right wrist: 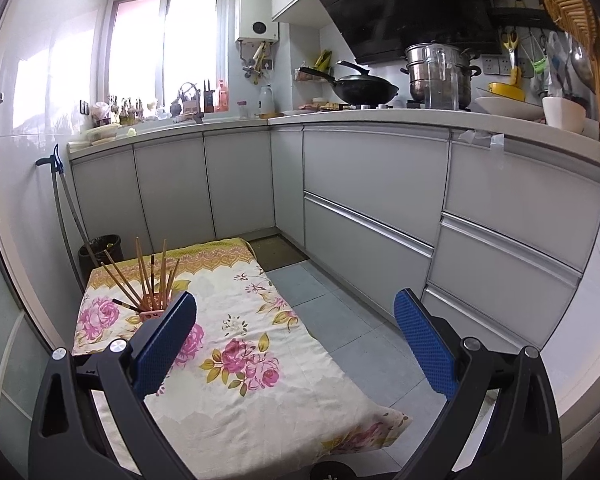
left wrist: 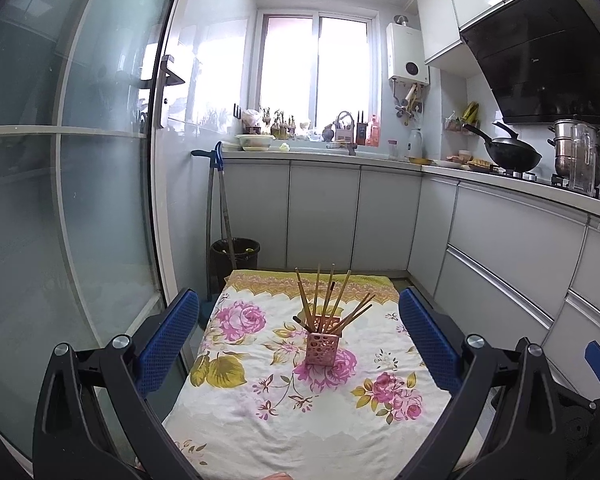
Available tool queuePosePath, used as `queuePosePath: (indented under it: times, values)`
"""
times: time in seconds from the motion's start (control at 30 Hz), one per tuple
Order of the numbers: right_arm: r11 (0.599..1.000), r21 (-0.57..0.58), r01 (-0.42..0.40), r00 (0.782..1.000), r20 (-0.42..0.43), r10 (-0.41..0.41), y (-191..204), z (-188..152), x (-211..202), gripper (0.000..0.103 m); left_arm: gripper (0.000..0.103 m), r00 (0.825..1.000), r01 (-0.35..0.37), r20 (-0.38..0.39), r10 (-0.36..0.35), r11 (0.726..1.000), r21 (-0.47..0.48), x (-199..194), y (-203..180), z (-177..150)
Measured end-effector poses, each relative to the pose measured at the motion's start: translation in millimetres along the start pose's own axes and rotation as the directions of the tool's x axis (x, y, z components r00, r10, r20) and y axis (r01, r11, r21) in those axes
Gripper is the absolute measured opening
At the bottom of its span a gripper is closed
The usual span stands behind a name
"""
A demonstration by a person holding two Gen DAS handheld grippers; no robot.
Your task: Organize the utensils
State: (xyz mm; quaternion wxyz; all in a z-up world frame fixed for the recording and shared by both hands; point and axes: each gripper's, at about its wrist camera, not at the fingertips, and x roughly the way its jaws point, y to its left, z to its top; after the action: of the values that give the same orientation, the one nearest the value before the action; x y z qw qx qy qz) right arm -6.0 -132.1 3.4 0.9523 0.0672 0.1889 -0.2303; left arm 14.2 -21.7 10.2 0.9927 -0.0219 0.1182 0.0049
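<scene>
Pink perforated holder (left wrist: 321, 348) stands upright on our floral cloth (left wrist: 260, 392), chopsticks (left wrist: 324, 300) fanned out of its top. Our left gripper (left wrist: 299, 334) hovers with fingers spread wide, empty; our right gripper (right wrist: 295, 334) likewise, holder just beyond its left finger. No writing legible anywhere.

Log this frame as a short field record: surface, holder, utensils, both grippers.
surface: floral-print cloth covering a low table
holder: pink perforated square utensil holder, upright on the cloth
utensils: wooden chopsticks standing fanned out in the holder; none loose on the cloth
left gripper: open, empty, holder framed between its fingers
right gripper: open, empty, aimed right of the holder
</scene>
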Motion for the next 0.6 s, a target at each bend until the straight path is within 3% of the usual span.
queuePosePath:
  times: [0.23, 0.6]
  values:
    - [1.0, -0.002, -0.009, 0.999, -0.031, 0.009, 1.2, 0.1, 2.4, 0.097, 0.096, 1.0, -0.002, -0.001, 0.002, 1.0, -0.003, 0.1, 0.8, 0.2]
    - [1.0, -0.019, -0.016, 1.0, 0.0, 0.016, 6.2, 3.1, -6.5, 0.096, 0.096, 1.0, -0.014, 0.006, 0.014, 1.0, -0.011, 0.6, 4.2, 0.5]
